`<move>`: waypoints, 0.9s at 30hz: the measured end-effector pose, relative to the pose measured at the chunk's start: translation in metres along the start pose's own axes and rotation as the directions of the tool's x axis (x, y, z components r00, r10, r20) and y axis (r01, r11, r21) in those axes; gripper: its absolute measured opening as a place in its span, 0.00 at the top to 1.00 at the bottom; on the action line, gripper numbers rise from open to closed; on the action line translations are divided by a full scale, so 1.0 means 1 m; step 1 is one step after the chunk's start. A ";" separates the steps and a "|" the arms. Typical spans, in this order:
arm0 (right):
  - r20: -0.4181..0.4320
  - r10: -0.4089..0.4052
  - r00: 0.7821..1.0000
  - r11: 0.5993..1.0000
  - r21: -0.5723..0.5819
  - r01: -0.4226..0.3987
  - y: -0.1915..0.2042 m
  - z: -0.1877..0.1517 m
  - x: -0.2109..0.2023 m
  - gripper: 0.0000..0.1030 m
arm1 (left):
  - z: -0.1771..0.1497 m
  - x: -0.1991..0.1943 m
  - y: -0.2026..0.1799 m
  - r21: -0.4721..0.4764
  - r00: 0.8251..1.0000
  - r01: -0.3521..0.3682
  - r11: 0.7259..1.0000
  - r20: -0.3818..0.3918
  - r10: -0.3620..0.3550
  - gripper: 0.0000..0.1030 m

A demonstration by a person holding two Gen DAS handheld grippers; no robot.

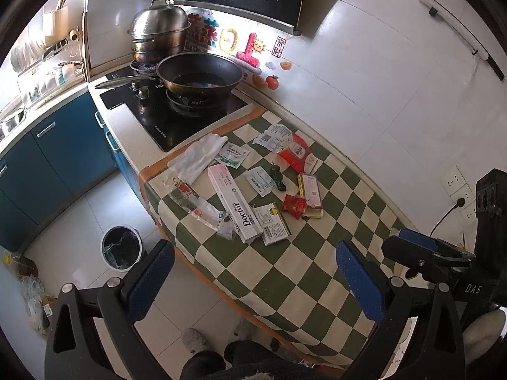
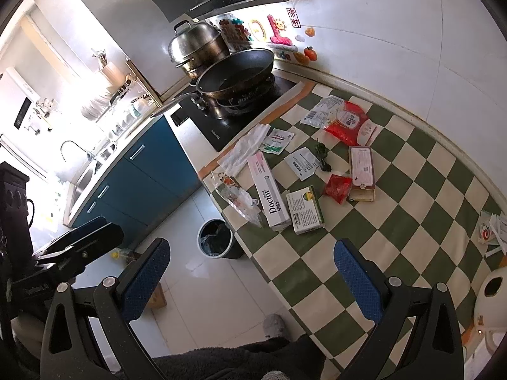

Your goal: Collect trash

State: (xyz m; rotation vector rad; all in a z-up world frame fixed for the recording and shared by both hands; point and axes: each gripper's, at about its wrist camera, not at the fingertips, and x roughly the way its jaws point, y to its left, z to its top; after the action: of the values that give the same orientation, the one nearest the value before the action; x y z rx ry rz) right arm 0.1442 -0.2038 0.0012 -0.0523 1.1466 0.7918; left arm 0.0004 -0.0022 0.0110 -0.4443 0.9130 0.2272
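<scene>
Several pieces of trash lie on a green-and-cream checked cloth [image 1: 285, 262]: a white toothpaste box [image 1: 234, 202] [image 2: 269, 190], a small green-edged box [image 1: 272, 223] [image 2: 304, 209], a red wrapper [image 1: 293, 205] [image 2: 337, 188], a clear plastic bag [image 1: 196, 207] [image 2: 239, 199] and a red-and-white pouch [image 1: 296, 153] [image 2: 348, 125]. A bin with a dark liner [image 1: 122, 248] [image 2: 215, 237] stands on the floor beside the counter. My left gripper [image 1: 253, 280] hangs open above the cloth's near edge, nothing between its blue pads. My right gripper [image 2: 252, 280] is open too, short of the trash.
A black hob [image 1: 168, 114] with a wok [image 1: 199, 74] and a steel steamer pot [image 1: 160, 30] lies beyond the cloth. Blue cabinets [image 1: 54, 158] line the left. More wrappers [image 2: 492, 229] and a white kettle [image 2: 491, 294] sit at the right. Bags [image 1: 31, 291] lie on the floor.
</scene>
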 end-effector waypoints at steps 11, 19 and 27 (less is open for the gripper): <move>-0.001 0.011 1.000 1.000 -0.005 -0.011 0.005 0.001 -0.003 0.00 | -0.001 -0.001 -0.002 0.003 1.000 -0.002 1.000 0.004 0.002 0.00; -0.001 0.016 1.000 1.000 -0.007 -0.016 0.008 0.000 -0.004 0.00 | 0.000 -0.004 -0.002 -0.004 1.000 0.010 1.000 0.002 -0.010 0.00; 0.002 0.020 1.000 1.000 -0.009 -0.020 0.012 -0.001 -0.003 0.00 | 0.000 -0.005 -0.003 -0.005 1.000 0.013 1.000 0.004 -0.013 0.00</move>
State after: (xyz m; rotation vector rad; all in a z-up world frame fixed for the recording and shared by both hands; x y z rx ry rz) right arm 0.1357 -0.1976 0.0074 -0.0477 1.1434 0.8148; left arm -0.0011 -0.0050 0.0156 -0.4544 0.9053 0.2185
